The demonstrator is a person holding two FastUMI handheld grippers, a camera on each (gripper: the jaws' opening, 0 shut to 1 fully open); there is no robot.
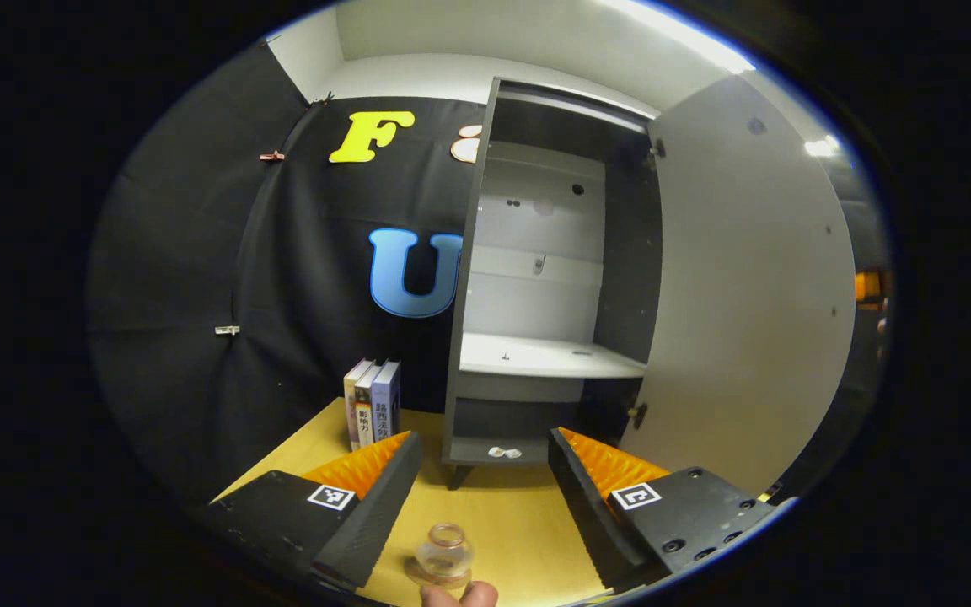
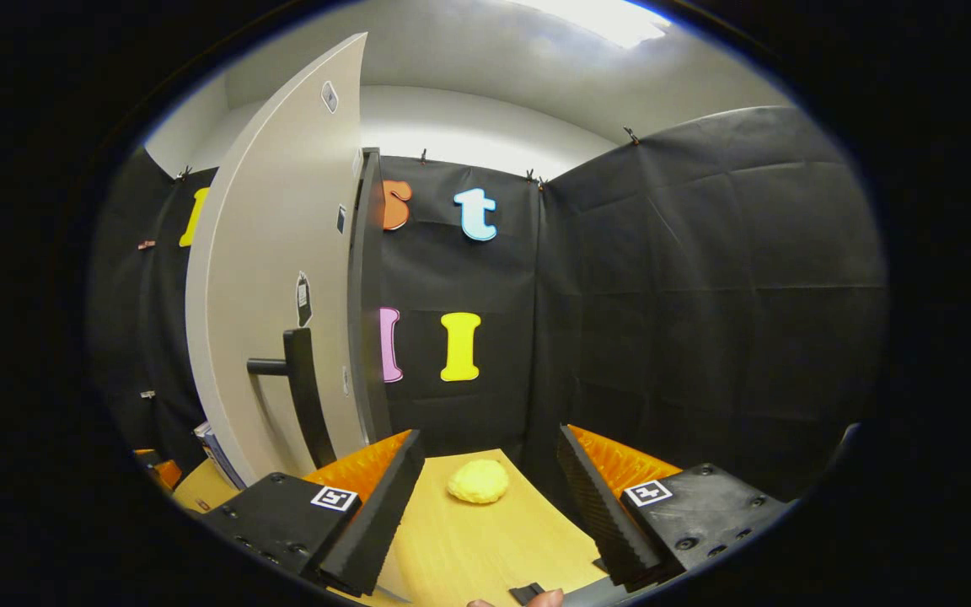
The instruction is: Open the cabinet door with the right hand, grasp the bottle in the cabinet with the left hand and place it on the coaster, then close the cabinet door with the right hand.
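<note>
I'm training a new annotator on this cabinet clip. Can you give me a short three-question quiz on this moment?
1. True or false: the cabinet door stands open.
2. Where is the bottle? A) on the cabinet shelf B) on the table, between the left hand-held gripper's open fingers C) beside the books
3. Fill in: in the right gripper view, a yellow ___ object lies on the table.

Key: 1 true; 2 B; 3 rounded.
</note>
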